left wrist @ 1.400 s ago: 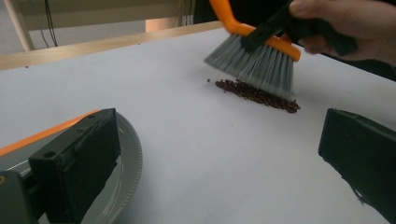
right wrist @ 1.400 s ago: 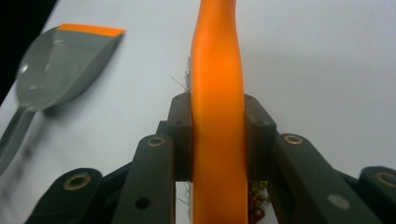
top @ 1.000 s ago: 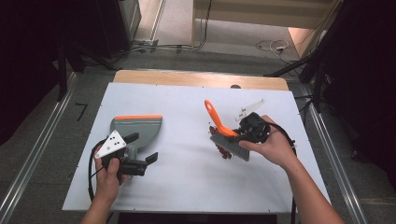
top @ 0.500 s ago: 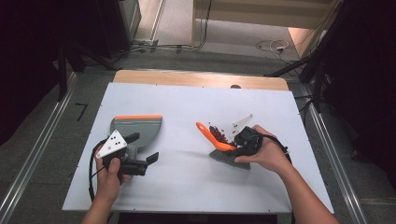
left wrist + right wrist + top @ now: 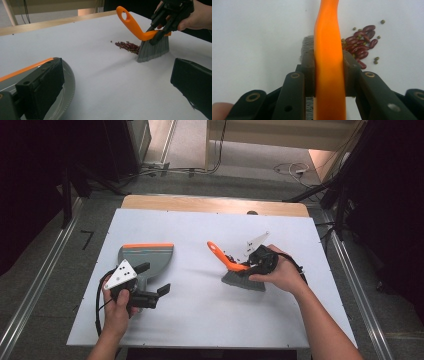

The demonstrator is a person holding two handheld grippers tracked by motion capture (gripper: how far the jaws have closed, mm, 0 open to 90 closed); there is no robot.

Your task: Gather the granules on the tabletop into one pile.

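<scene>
Gripping a small orange-handled brush (image 5: pixel 235 267), the right gripper (image 5: pixel 255 262) has its fingers (image 5: pixel 308 72) pressed tight on either side of the handle, just above the grey bristles. Those bristles touch the white tabletop (image 5: pixel 210 320), and a little heap of red beans (image 5: pixel 127 46) with a few tiny green ones lies just beyond the fingers, beside the brush head. The brush looks light, with a stiff plastic handle and soft bristles that would splay under pressure; the flat stretch of handle near the head seems the steadiest place to hold. The beans look hard, smooth and apt to roll away. Well apart from them, the left gripper (image 5: pixel 142 290) rests beside a grey dustpan (image 5: pixel 147 260) with an orange edge; its fingers (image 5: pixel 41 91) stand wide, one overlapping the pan's rim. The dustpan's tray appears empty.
</scene>
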